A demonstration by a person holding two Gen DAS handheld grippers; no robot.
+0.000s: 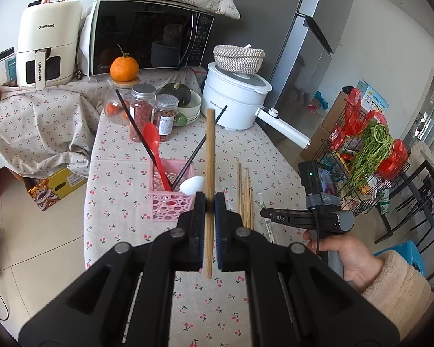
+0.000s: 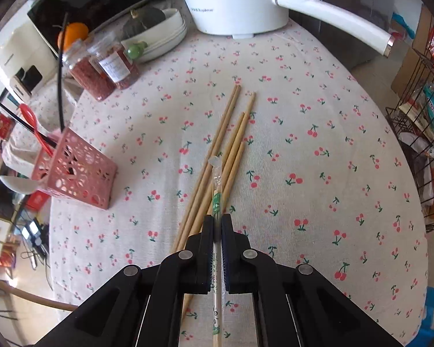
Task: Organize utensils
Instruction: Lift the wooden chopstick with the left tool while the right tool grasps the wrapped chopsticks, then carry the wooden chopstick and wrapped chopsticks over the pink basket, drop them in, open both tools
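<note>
Your left claw (image 1: 209, 201) is closed on a single bare bamboo chopstick (image 1: 209, 156), which stands almost upright between the pads, its lower end hanging free above the table with the cherry-print cloth (image 1: 124, 202). Your right claw (image 2: 217, 222) is closed on a pair of disposable chopsticks in a clear plastic wrapper with green print (image 2: 217, 190); the wrapper runs forward out of the jaws and lies over the loose bamboo chopsticks (image 2: 231, 133) that rest in a bundle on the cloth.

Just beside the left claw, toward the left, stands the pink perforated plastic utensil basket (image 1: 170, 205). It already holds a red plastic spoon (image 1: 154, 144), two black chopsticks (image 1: 136, 128) and a white spoon (image 1: 192, 186).

I judge that you are in the middle of collecting: one stick is ready for the basket, and several are not yet picked. The next move calls for bringing the left chopstick over the basket opening, keeping it steep, and opening only when the tip is inside. Lift the wrapped pair gently, because it can drag the loose sticks.
</note>
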